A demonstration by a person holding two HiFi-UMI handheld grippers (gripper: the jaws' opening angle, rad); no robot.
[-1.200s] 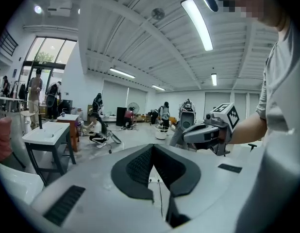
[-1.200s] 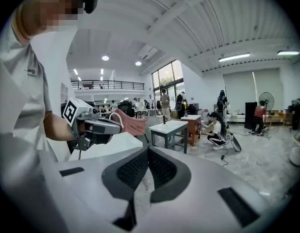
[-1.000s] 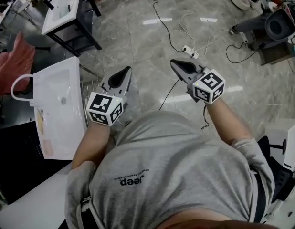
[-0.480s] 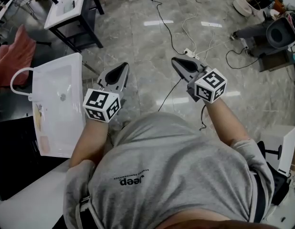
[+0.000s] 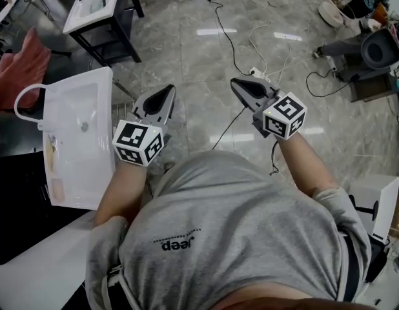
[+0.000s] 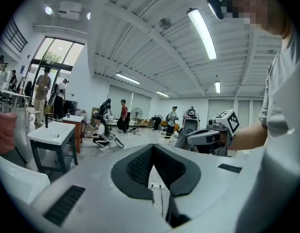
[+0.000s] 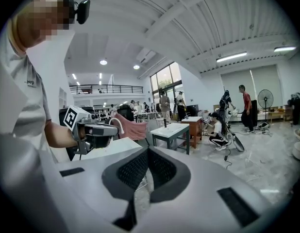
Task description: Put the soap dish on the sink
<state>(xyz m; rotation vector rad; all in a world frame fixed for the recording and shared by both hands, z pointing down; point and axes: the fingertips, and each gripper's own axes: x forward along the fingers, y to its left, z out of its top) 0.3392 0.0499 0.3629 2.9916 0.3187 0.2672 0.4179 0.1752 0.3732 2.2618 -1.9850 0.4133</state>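
The white sink point(image 5: 90, 118) stands at the left of the head view, with a looped white tap point(image 5: 22, 108) on its far side. On its left rim lie a yellowish oblong thing point(image 5: 51, 157) and a pinkish block point(image 5: 57, 189); I cannot tell whether either is the soap dish. My left gripper point(image 5: 168, 90) is shut and empty, held over the floor just right of the sink. My right gripper point(image 5: 235, 82) is also shut and empty, further right over the floor. In the left gripper view the jaws point(image 6: 152, 147) meet at the tip; so do they in the right gripper view point(image 7: 147, 149).
A second sink on a dark stand point(image 5: 93, 5) is at the top left, a red cloth point(image 5: 19, 70) behind the near sink. Cables and a power strip point(image 5: 257, 73) lie on the marble floor. Equipment point(image 5: 374, 41) is at the right. Several people are far off point(image 6: 99, 130).
The sink and floor have slid slightly in the head view as the person shifts. Both grippers stay shut and empty, held in front of the body much as before.
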